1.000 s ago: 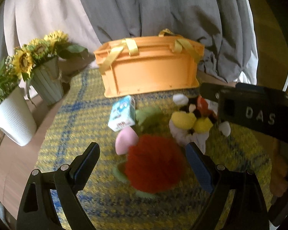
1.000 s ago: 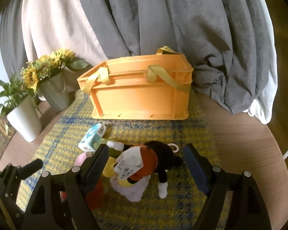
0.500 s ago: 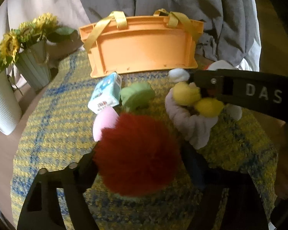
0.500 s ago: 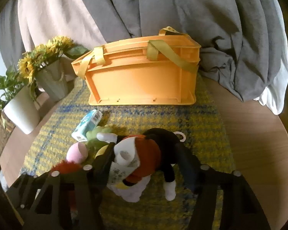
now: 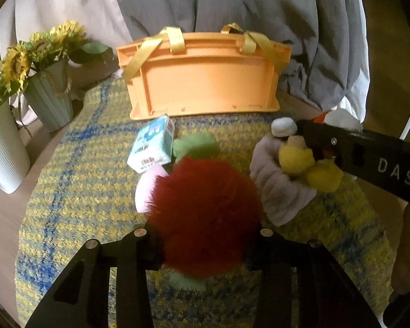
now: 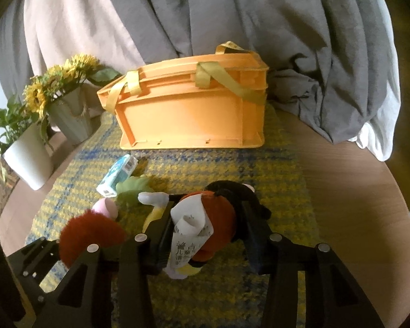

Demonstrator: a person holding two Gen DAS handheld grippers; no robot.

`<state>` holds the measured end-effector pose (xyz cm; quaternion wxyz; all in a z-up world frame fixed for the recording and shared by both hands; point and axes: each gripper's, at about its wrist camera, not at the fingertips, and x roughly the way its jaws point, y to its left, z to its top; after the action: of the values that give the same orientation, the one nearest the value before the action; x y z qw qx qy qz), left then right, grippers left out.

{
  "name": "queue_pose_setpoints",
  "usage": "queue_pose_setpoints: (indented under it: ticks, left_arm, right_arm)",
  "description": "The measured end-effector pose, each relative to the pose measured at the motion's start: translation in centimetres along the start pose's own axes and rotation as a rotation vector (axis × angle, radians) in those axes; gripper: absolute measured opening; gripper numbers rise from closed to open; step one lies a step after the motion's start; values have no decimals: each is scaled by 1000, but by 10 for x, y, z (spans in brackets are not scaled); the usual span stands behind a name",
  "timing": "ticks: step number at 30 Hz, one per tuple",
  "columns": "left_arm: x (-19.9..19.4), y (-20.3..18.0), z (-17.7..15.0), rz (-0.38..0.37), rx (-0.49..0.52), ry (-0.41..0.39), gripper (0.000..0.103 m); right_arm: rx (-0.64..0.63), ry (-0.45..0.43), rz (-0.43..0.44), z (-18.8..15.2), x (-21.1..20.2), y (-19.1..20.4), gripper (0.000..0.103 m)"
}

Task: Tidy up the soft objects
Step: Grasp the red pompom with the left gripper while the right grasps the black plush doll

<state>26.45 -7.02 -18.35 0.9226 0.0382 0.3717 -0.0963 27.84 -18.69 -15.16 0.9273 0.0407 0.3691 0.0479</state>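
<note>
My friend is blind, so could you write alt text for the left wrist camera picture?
Two black fingers of the left gripper squeeze a fluffy red plush ball over a yellow-and-blue woven mat; beyond stands an orange plastic crate with yellow straps.

R tongs (image 6: 205, 235) tight on mouse plush (image 6: 218, 216), tag fwd.

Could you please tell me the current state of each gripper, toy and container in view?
Left gripper: shut on the fuzzy red plush ball.
Right gripper: shut on the black-and-red plush doll.
Orange plastic crate: upright, straps draped over its rim.
Small blue-and-white carton: lying on the mat.
</note>
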Motion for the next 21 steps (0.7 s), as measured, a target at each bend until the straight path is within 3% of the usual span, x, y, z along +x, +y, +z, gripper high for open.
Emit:
queue_pose_setpoints:
  ticks: [12,21]
  left_arm:
    - [-38,13,26,-17,-54,-101,39]
    - [-71,17,45,-18,-29,-211,39]
  right_arm:
    - [22,-73,-10,11,-31,0,45]
    - [24,-153,-21,22,-61,10,45]
